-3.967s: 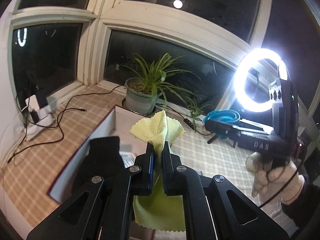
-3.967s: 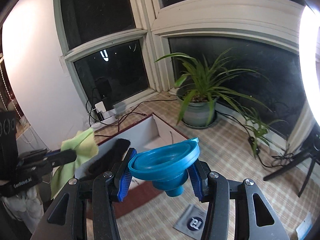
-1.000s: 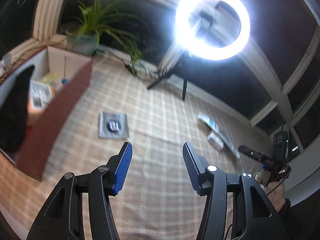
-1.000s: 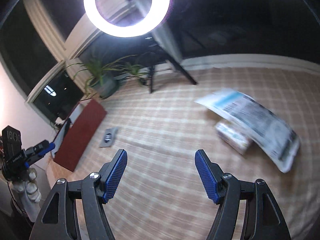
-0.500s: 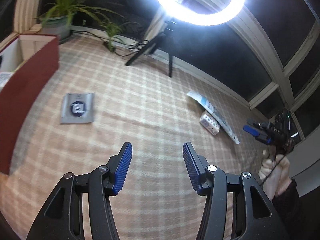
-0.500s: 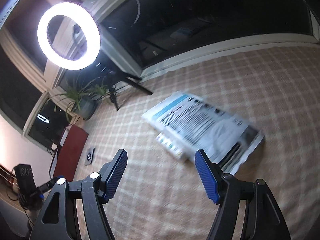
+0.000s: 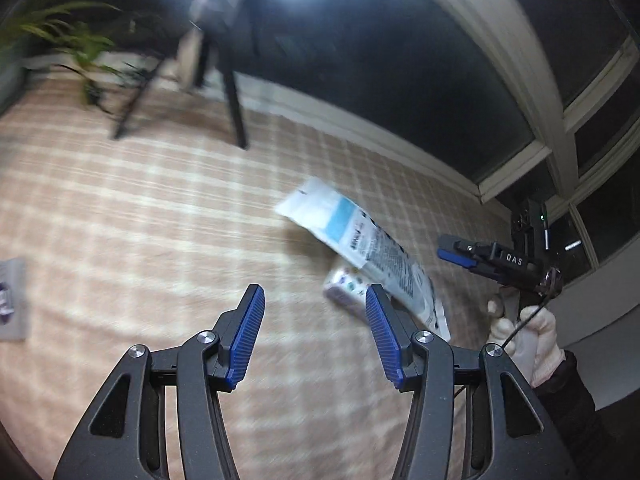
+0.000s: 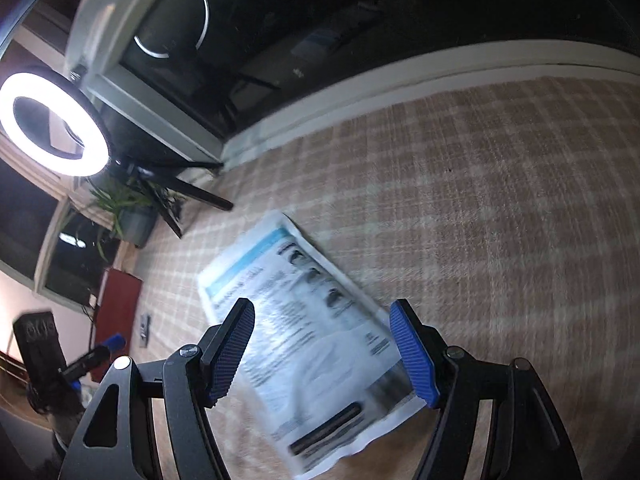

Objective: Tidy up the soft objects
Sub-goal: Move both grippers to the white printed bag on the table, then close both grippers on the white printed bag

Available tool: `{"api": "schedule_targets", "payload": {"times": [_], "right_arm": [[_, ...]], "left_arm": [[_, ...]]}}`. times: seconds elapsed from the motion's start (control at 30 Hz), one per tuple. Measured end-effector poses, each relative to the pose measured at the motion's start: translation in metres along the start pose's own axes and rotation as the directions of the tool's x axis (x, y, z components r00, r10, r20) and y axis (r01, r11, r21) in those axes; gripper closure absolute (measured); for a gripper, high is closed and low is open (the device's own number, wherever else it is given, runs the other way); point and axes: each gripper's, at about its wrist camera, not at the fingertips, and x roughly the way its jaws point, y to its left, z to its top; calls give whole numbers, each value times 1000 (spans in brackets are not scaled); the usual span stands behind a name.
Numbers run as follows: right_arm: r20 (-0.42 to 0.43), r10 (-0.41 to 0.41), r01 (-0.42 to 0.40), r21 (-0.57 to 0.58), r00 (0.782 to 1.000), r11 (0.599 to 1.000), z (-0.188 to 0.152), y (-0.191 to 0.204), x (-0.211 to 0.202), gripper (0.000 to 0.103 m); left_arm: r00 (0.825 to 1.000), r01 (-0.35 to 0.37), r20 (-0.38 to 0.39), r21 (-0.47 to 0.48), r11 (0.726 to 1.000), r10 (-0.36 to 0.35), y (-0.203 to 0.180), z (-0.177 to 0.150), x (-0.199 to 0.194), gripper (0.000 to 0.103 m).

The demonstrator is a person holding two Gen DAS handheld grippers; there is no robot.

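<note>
**Both grippers close in on the flat packet**

With both tools empty and their jaws spread wide, the right gripper [image 8: 324, 344] hangs directly over a white printed packet [image 8: 316, 344] lying flat on the checked cloth [image 8: 500, 208], its blue pads framing the packet's two long edges without touching them. The step in hand looks like the reach for the next soft item. The left gripper [image 7: 314, 332], equally wide and holding nothing, points at the same packet [image 7: 360, 248] and at a small patterned pack [image 7: 344, 286] tucked against it. The next move probably calls for lowering the right tool and pinching an edge, since the packet lies flat. The red box [image 8: 118, 300] sits well away, by the potted plant [image 8: 128, 208]. Motion blur smears the packet's print; the small pack's far side is hidden.
</note>
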Motion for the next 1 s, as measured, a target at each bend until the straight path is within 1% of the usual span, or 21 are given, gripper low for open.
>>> {"api": "schedule_targets", "payload": {"times": [0.1,0.2,0.3,0.37,0.47,0.63,0.73,0.9,1.0], "right_arm": [[-36,3,-4,-20,999,1000,1,-8,12,36],[-61,25,-26,-14,998,1000,3,-18,22,36],[-71,65,-64,9,995,998,7,-28,29,36],[-71,86,-84,27,994,996,11,-35,32,36],[-75,117,-113,55,990,992,17,-42,37,36],[-106,166,-161,53,980,985,20,-42,41,36],[-135,166,-164,28,977,986,20,-36,46,36],[-161,169,-170,11,972,985,19,-31,52,36],[-175,200,-198,30,964,980,20,-32,55,36]], "left_arm": [[999,12,-48,-17,1000,-12,-7,8,35,51],[996,27,-79,-71,997,-33,-6,15,59,51],[996,34,-84,-111,993,-44,-3,22,72,51],[996,32,-80,-123,992,-43,-3,26,78,51],[997,14,-80,-100,995,-22,-7,30,86,51],[997,2,-82,-110,994,-11,2,33,93,51],[997,-9,-78,-110,994,0,6,33,95,51],[997,-2,-76,-126,992,-8,10,36,103,51],[997,-1,-74,-103,995,-7,7,38,108,51]]}}
